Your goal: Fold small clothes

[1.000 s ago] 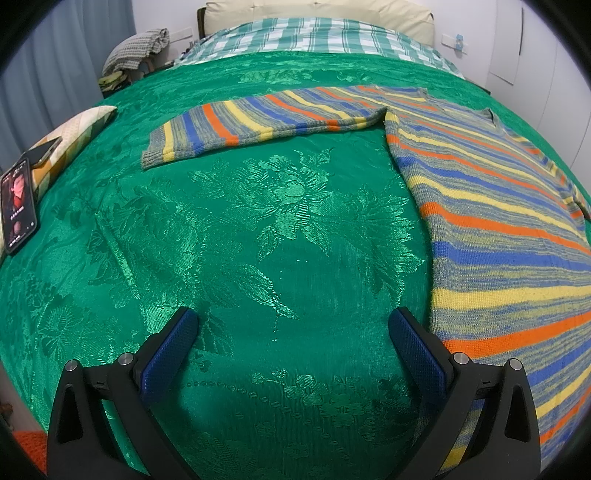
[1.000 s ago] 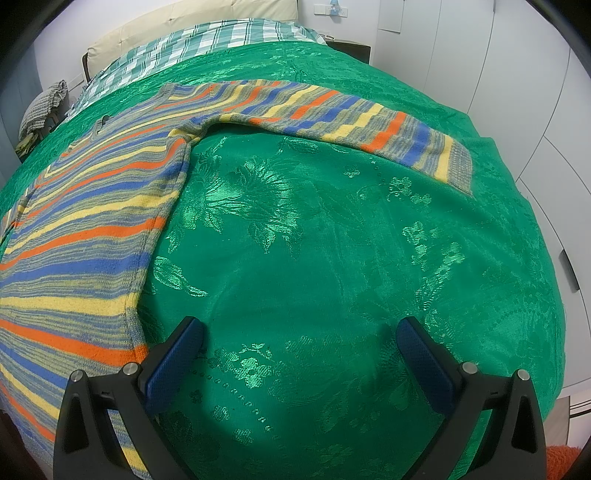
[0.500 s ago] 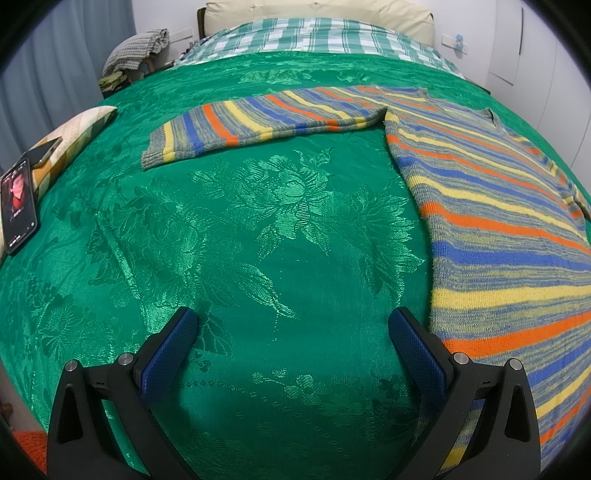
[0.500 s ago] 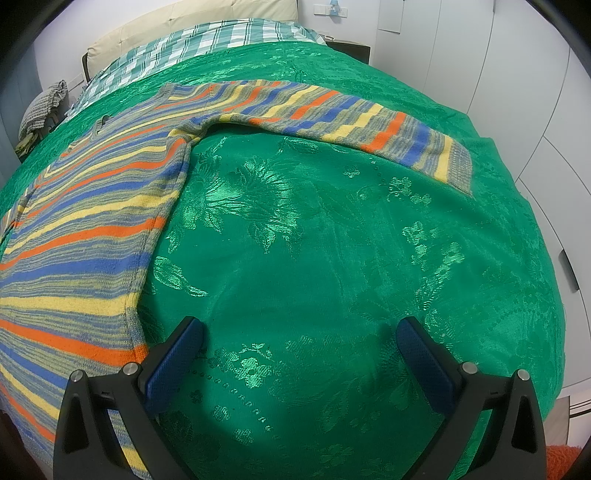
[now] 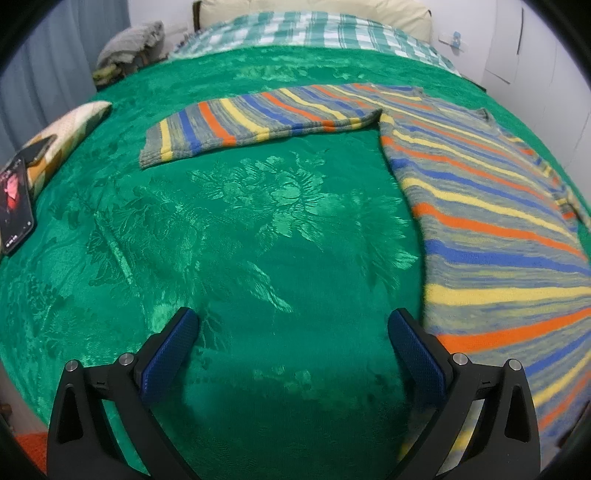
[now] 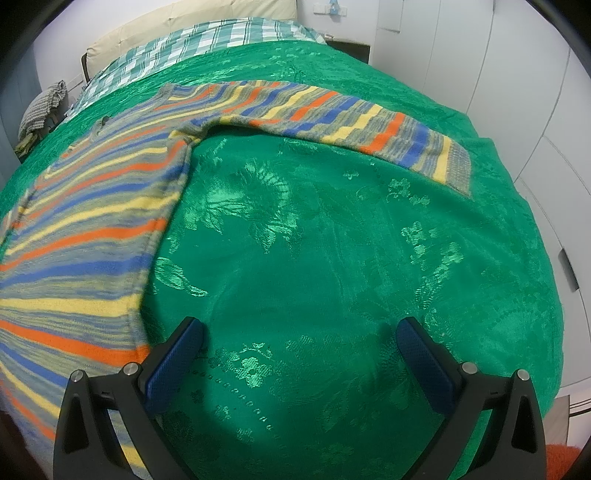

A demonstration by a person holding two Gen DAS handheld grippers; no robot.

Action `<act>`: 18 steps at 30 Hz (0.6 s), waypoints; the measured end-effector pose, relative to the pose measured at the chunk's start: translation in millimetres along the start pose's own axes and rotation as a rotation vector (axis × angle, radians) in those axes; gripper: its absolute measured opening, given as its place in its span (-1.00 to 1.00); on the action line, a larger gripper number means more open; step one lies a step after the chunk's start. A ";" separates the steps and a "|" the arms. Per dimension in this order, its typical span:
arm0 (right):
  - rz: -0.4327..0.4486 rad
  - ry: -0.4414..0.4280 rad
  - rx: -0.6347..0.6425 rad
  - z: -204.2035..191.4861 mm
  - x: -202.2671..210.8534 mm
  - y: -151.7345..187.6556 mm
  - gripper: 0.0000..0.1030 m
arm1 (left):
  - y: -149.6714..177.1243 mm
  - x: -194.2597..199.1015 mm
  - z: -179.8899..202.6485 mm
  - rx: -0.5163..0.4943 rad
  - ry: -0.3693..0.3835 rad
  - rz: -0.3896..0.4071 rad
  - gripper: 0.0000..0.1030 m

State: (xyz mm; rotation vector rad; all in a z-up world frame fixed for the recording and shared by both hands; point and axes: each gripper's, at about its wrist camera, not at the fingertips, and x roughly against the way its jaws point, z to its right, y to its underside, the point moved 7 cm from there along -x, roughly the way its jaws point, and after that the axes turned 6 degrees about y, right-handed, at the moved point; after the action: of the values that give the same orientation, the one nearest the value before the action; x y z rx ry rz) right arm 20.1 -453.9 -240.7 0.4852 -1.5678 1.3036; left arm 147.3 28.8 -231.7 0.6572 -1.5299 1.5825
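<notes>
A striped knit sweater (image 5: 491, 221) in orange, yellow, blue and grey lies flat on a green bedspread (image 5: 258, 229). Its body fills the right side of the left wrist view, with one sleeve (image 5: 255, 122) stretched out to the left. In the right wrist view the sweater body (image 6: 85, 236) is at the left and the other sleeve (image 6: 343, 122) reaches right. My left gripper (image 5: 291, 325) hovers open over bare bedspread just left of the sweater's side edge. My right gripper (image 6: 303, 332) is open over bare bedspread (image 6: 332, 258), its left finger near the sweater's edge. Both hold nothing.
A phone (image 5: 13, 206) with a lit screen lies at the bed's left edge beside a patterned pillow (image 5: 62, 129). A checked blanket (image 5: 314, 31) and cream headboard cushion are at the far end. White wardrobe doors (image 6: 535, 92) stand to the right of the bed.
Both views have shifted slightly; the right wrist view is a little blurred and the sweater sits lower in it. The sweater lies as before and both grippers stay open.
</notes>
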 end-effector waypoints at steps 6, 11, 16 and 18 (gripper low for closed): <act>0.167 -0.223 -0.221 59.3 50.8 -51.1 0.98 | -4.8 48.0 -8.1 0.086 0.125 0.072 0.98; 0.119 -0.333 -0.453 145.8 17.1 -116.4 0.87 | -7.5 52.4 -15.8 0.111 0.099 0.102 0.98; -0.078 -0.363 -0.616 188.9 -49.2 -130.9 0.37 | -1.3 35.9 -15.7 0.114 0.065 0.056 0.98; -0.158 -0.317 -0.627 194.3 -69.3 -126.1 0.11 | 2.1 31.5 -14.5 0.103 0.053 0.040 0.98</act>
State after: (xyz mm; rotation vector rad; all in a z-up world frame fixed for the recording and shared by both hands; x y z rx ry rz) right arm 66.1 -690.5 -222.2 0.4122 -2.0437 0.5780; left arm 131.4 49.4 -208.6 0.6404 -1.4386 1.7042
